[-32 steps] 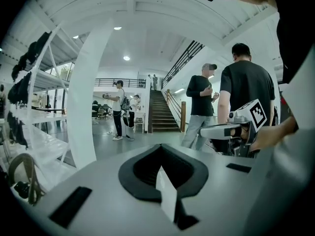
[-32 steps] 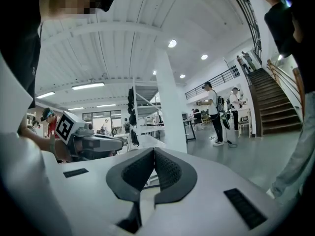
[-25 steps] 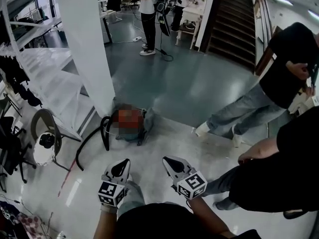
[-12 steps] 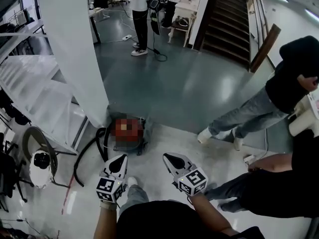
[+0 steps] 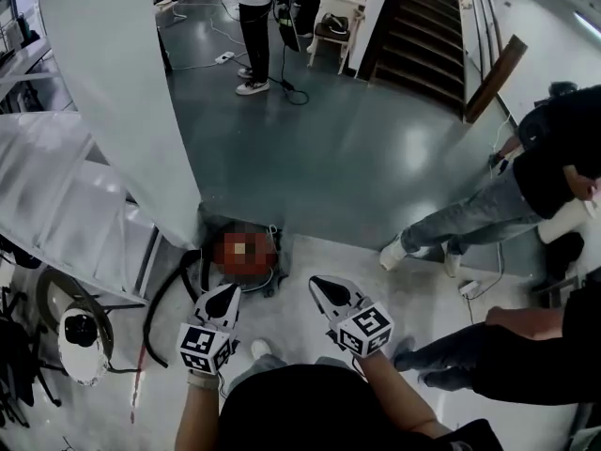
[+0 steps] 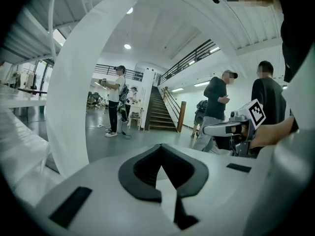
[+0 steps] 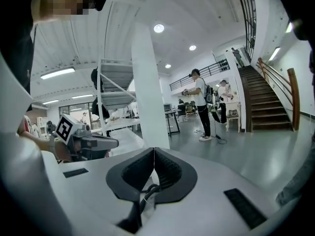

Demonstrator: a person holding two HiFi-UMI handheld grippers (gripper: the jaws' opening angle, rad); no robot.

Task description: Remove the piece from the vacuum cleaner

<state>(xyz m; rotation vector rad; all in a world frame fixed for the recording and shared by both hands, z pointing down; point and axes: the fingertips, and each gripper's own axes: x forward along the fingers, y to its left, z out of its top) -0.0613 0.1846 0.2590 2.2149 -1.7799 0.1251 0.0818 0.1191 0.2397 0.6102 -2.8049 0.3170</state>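
In the head view the vacuum cleaner (image 5: 248, 269), a small reddish canister under a mosaic patch, sits on the pale floor at the foot of a white column. Its black hose (image 5: 167, 291) curves off to the left. No separate piece on it can be made out. My left gripper (image 5: 226, 294) is held just short of the canister, jaws shut and empty. My right gripper (image 5: 319, 284) hovers to the right of it, also shut with nothing held. The left gripper view shows its jaws closed (image 6: 161, 147), and the right gripper view shows the same (image 7: 154, 149). Neither gripper view shows the vacuum.
The white column (image 5: 122, 111) and a white staircase (image 5: 56, 205) stand left of the vacuum. A white round fan (image 5: 80, 341) sits at lower left. One person's legs (image 5: 465, 222) cross the floor at right and another person (image 5: 512, 350) is close at lower right. Dark stairs (image 5: 423, 26) rise behind.
The view has moved forward, so the vacuum sits nearer my grippers. The person at right has stepped further right. Both grippers stay shut.
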